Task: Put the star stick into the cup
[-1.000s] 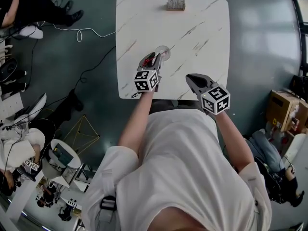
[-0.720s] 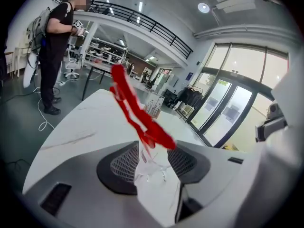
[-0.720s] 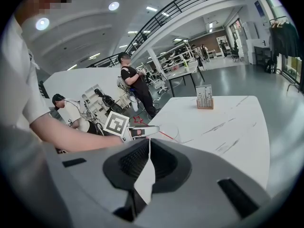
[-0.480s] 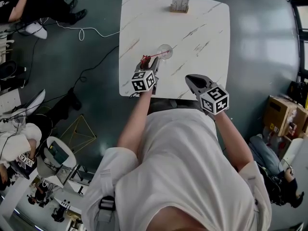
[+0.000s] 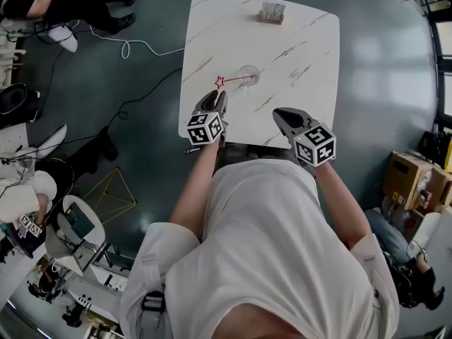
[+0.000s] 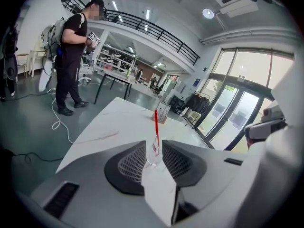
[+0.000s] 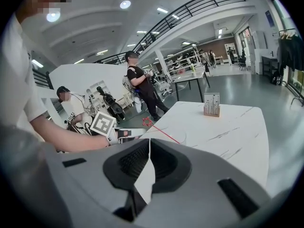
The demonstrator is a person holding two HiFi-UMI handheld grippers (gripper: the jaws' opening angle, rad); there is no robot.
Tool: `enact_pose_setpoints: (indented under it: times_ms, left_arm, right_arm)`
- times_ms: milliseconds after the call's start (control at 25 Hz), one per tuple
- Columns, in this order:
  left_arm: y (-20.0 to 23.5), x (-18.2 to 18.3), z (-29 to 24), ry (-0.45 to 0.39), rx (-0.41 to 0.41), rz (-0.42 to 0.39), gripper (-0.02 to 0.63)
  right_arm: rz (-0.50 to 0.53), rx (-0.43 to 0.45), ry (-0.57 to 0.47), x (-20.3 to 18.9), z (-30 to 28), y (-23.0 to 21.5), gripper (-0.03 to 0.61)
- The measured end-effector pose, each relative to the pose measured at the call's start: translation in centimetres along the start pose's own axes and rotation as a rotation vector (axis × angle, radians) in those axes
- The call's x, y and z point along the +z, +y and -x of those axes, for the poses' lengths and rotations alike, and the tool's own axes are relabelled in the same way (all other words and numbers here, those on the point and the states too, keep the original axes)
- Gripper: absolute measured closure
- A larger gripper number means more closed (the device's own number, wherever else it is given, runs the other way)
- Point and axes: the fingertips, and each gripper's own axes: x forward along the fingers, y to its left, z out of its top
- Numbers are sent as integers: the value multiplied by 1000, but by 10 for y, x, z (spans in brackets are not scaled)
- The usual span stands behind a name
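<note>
The star stick (image 5: pixel 231 81) is thin and red. Its lower end stands in the clear cup (image 5: pixel 248 75) and it leans left, the star (image 5: pixel 219 81) hanging past the rim. My left gripper (image 5: pixel 216 97) is just short of the star, near the table's front left. Its jaws are closing, apart, with nothing between them. In the left gripper view the cup (image 6: pixel 153 152) and stick (image 6: pixel 156 122) show through the gap of the left gripper (image 6: pixel 154 144). My right gripper (image 5: pixel 281 114) hovers at the front edge, shut and empty; the right gripper view shows the star (image 7: pixel 147 122).
A small wooden holder (image 5: pixel 271 13) stands at the far edge of the white marble table (image 5: pixel 304 55). A white cable (image 5: pixel 131 48) lies on the floor to the left, near seated people. Cardboard boxes (image 5: pixel 413 179) stand at the right.
The left gripper has let go of the stick and drawn back toward the near table edge. The stick now rests in the cup, leaning left. The right gripper has hardly moved.
</note>
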Motion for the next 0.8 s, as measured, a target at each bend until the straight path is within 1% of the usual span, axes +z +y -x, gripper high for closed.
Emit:
enact_pose_setpoints:
  times_ms: [80, 320, 440, 600, 800]
  left_arm:
    - [1, 4, 12, -14, -6, -10, 525]
    - [3, 12, 40, -38, -30, -47, 575]
    - [8, 11, 52, -43, -32, -59, 586]
    - [8, 17, 64, -57, -54, -55, 600]
    - [-7, 24, 77, -60, -109, -122, 600]
  right_arm:
    - [9, -2, -1, 1, -1, 5, 552]
    - [22, -20, -8, 0, -4, 20, 552]
    - [19, -35, -20, 0, -4, 27, 552]
    - [4, -87, -56, 0, 0, 28, 551]
    - [-9, -141, -100, -2, 10, 27, 551]
